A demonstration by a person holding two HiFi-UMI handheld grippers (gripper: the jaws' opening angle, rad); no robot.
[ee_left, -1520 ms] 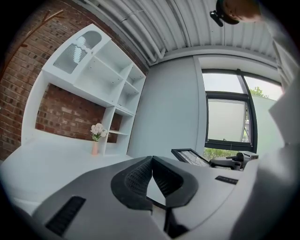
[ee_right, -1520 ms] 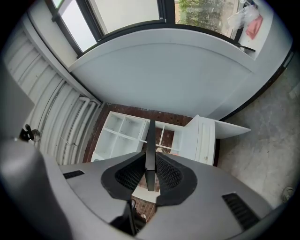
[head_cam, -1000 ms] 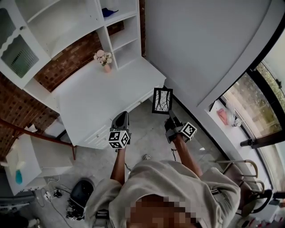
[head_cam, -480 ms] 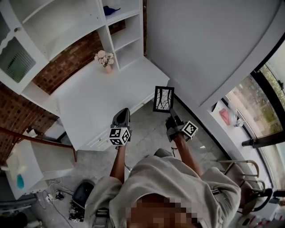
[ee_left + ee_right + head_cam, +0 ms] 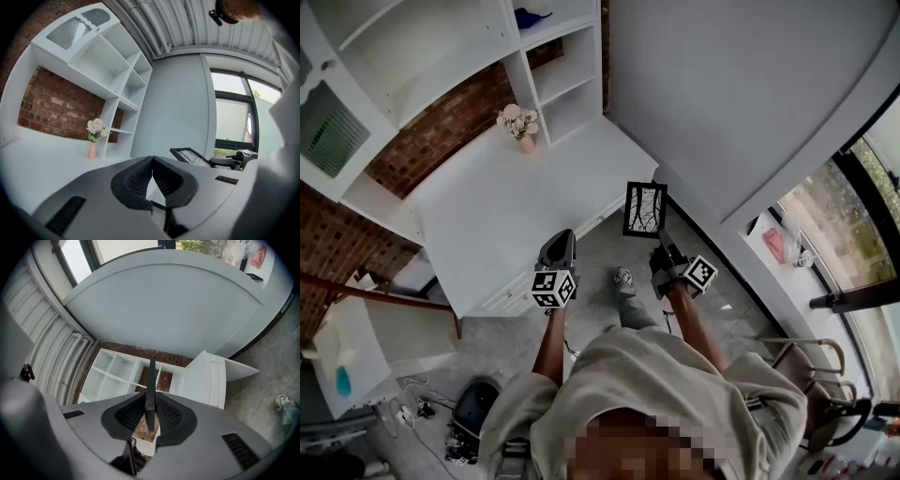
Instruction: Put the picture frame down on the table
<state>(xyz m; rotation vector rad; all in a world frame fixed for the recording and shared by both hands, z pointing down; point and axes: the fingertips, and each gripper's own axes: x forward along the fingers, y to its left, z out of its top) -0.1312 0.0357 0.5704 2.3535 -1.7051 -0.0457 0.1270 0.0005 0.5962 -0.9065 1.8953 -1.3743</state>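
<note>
No legible text or markings

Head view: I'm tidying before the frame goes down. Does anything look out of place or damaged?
Nothing looks damaged or spilled. The frame is off the table, clamped by its edge in the right gripper above the floor. The vase stands upright. Cables lie loose on the floor, lower left.

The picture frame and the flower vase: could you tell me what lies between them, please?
Only bare white tabletop lies between the picture frame and the flower vase, as the head view shows.
</note>
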